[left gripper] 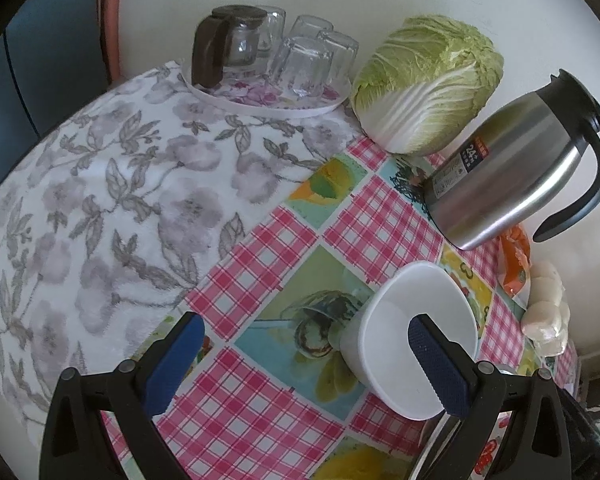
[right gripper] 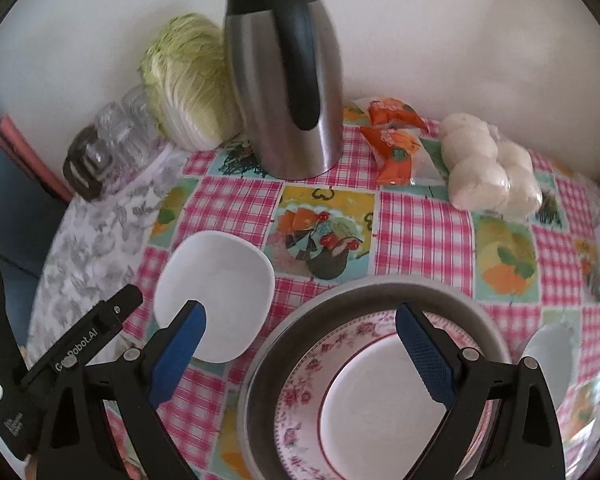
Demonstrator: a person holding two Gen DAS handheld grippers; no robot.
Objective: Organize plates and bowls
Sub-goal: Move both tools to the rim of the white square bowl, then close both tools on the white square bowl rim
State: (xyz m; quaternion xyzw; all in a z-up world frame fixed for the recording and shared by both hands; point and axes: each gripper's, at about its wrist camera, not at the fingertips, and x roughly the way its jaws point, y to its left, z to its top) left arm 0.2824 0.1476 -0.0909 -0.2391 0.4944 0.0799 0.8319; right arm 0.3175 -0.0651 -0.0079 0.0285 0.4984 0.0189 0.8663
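Two handheld grippers with blue-padded fingers hang over a kitchen table dressed in a pink gingham oilcloth (right gripper: 424, 224) printed with fruit panels. The left gripper (left gripper: 304, 364) has its fingers spread wide and grips nothing; its right-hand pad (left gripper: 436, 364) overlaps a white rounded-square ceramic bowl (left gripper: 412, 332) in the view, though whether the two touch cannot be told. The bowl rests on the oilcloth just ahead of that finger.

The right gripper (right gripper: 300, 352) is likewise spread apart and empty, poised above a round grey metal basin (right gripper: 268, 368) directly beneath it. Inside the basin lies a white plate with a pink floral rim (right gripper: 364, 408), seen between the two fingers. The same white bowl (right gripper: 216, 292) sits just left of the basin, beyond this gripper's left finger, and the black body of the left gripper (right gripper: 60, 360) enters from the lower left edge.

Further ahead of both tools, by the wall, stand a stainless-steel vacuum jug with a black handle (right gripper: 288, 92), a head of pale green napa cabbage (left gripper: 428, 84), upturned clear glass tumblers (left gripper: 308, 60) on a floral tray (left gripper: 272, 104), orange snack packets (right gripper: 396, 148) and a bag of white steamed buns (right gripper: 488, 168). A grey-flowered white cloth (left gripper: 100, 208) covers the table to the left gripper's left.
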